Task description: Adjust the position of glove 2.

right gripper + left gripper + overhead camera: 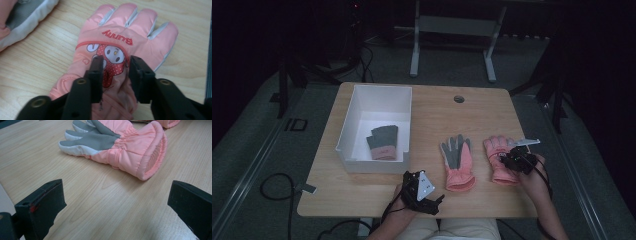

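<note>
Two pink gloves lie on the wooden table. One glove lies palm up, showing its grey palm, with its cuff toward the front edge. The other glove lies back up and shows a bunny picture and the word "Bunny". My right gripper points down onto this glove's back, its jaws close together and pinching a fold of the fabric at the picture. My left gripper rests low near the front edge with its jaws wide apart over bare wood, short of the palm-up glove's cuff.
A white box stands on the left half of the table with a grey glove with a pink cuff lying inside. A round cable hole sits near the far edge. Metal frame legs stand on the floor beyond the table.
</note>
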{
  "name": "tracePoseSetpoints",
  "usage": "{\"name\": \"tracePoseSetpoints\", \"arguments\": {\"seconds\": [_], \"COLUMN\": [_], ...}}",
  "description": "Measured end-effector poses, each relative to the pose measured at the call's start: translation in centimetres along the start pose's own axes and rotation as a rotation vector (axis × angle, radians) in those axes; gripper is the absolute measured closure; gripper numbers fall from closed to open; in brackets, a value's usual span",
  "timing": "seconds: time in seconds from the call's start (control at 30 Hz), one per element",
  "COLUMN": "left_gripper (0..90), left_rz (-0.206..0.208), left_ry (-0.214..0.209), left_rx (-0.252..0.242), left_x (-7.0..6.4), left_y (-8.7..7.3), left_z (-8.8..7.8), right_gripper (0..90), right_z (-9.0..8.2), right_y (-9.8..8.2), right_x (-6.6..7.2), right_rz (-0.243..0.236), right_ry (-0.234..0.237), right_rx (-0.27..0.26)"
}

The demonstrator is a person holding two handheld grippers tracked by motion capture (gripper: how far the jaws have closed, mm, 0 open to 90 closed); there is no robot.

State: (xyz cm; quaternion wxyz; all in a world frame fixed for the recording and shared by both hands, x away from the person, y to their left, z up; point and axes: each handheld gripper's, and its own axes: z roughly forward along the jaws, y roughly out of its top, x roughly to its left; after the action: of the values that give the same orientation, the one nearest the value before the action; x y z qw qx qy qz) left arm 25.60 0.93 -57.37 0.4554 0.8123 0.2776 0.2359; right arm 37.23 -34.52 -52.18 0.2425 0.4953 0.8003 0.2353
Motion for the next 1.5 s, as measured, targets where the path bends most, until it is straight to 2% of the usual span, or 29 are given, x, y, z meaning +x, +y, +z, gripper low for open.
{"name": "tracePoseSetpoints", "arguments": {"seconds": [0.03, 0.07, 0.1, 0.23, 0.4, 0.67, 0.8, 1.03, 1.1, 1.13, 1.2, 1.27, 1.43, 1.5], "left_gripper": [0.7, 0.7, 0.7, 0.7, 0.7, 0.7, 0.7, 0.7, 0.7, 0.7, 0.7, 0.7, 0.7, 0.7], "left_rz": [0.001, 0.004, 0.004, 0.006, 0.012, 0.002, 0.005, 0.01, 0.002, 0.005, 0.003, 0.0, -0.003, -0.007], "left_ry": [0.001, 0.001, -0.002, -0.003, -0.004, -0.013, -0.011, -0.01, -0.013, -0.014, -0.015, -0.017, -0.016, -0.019], "left_rx": [0.0, 0.002, 0.002, 0.001, -0.002, -0.005, -0.009, -0.012, -0.016, -0.017, -0.018, -0.018, -0.022, -0.025], "left_x": [0.0, 0.0, -0.1, -0.1, -0.1, 0.0, 0.0, 0.0, 0.0, 0.0, 0.0, 0.0, 0.0, 0.0], "left_y": [0.0, 0.0, 0.0, 0.0, 0.0, -0.2, -0.1, -0.1, 0.0, 0.0, 0.0, 0.0, 0.0, -0.1], "left_z": [0.0, 0.0, 0.0, 0.1, 0.0, 0.2, 0.1, 0.1, 0.1, 0.0, 0.0, 0.0, -0.3, -0.3], "right_gripper": [67.7, 72.2, 72.2, 82.9, 87.1, 87.9, 88.0, 88.0, 88.0, 88.0, 88.0, 88.0, 88.0, 88.0], "right_z": [0.0, 0.3, 0.3, 0.9, 0.5, -3.3, -5.2, -8.6, -9.0, -9.4, -9.5, -9.8, -9.7, -9.3], "right_y": [0.0, -0.2, -0.2, -0.4, -0.1, 1.9, 3.2, 5.6, 6.0, 6.4, 6.6, 6.9, 7.5, 7.7], "right_x": [0.0, 0.2, 0.2, 0.8, 1.2, 2.4, 3.4, 5.8, 6.4, 7.1, 7.4, 8.3, 11.0, 12.1], "right_rz": [0.0, 0.005, 0.005, 0.021, 0.083, 0.141, 0.138, 0.128, 0.127, 0.122, 0.118, 0.119, 0.101, 0.096], "right_ry": [0.0, -0.015, -0.015, -0.049, -0.081, -0.135, -0.147, -0.12, -0.106, -0.097, -0.091, -0.07, -0.018, -0.003], "right_rx": [0.0, -0.007, -0.007, -0.011, -0.018, -0.08, -0.106, -0.178, -0.189, -0.2, -0.2, -0.21, -0.226, -0.217]}}
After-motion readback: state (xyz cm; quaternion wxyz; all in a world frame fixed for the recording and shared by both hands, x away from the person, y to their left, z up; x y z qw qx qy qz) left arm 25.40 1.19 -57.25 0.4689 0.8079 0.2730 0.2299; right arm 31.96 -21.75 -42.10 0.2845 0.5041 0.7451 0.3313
